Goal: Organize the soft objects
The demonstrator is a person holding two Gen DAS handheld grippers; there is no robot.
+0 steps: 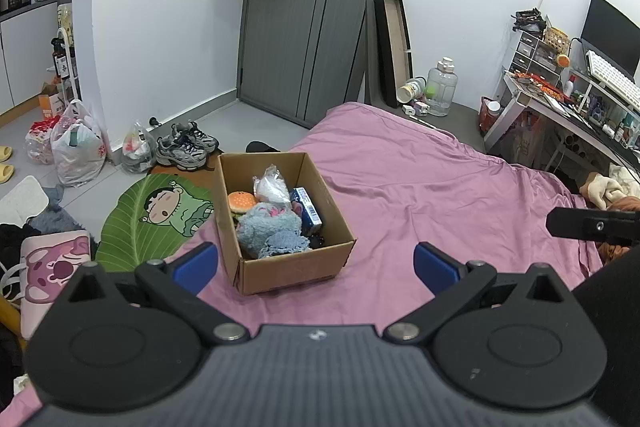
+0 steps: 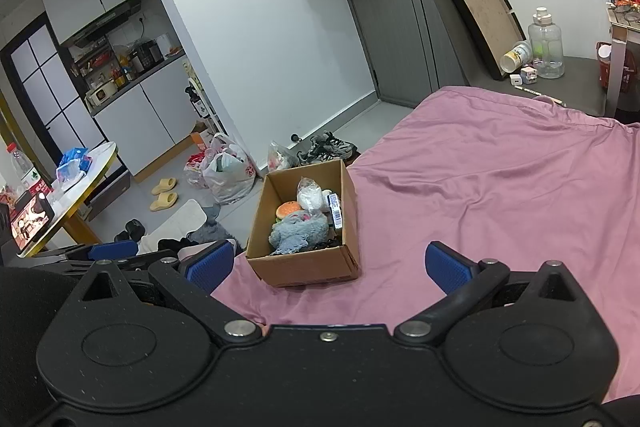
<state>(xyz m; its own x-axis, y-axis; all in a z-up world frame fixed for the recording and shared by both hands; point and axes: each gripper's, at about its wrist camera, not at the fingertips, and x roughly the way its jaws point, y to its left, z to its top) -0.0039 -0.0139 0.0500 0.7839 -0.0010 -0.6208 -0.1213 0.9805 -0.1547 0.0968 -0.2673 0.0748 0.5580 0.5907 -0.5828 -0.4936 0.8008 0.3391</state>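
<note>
Left wrist view: we hold our left tongs (image 1: 316,269) spread wide and empty above the pink bedsheet (image 1: 440,187), the blue pads (image 1: 434,265) framing an open cardboard box (image 1: 296,267) that sits on the bed near its edge, at about 12 o'clock from the tongs. Inside the box, a fluffy blue plush (image 1: 266,227) fills the near half, with a burger-shaped plush (image 1: 241,202) at 10 o'clock from it, a clear plastic bag (image 1: 272,187) behind it, and a blue-and-white carton (image 1: 308,211) standing against the box's right wall. At 3 o'clock in this view, one black finger of our right tongs shows, above the sheet.

Right wrist view: our right tongs (image 2: 328,265) are likewise spread, pinching nothing, and the same box (image 2: 308,269) lies at 12 o'clock between the pads (image 2: 448,265). On the floor beyond the bed we see grey sneakers (image 1: 188,145), plastic shopping bags (image 1: 78,151) and a green leaf-shaped mat (image 1: 152,215); a grey door (image 1: 304,27) stands behind.
</note>
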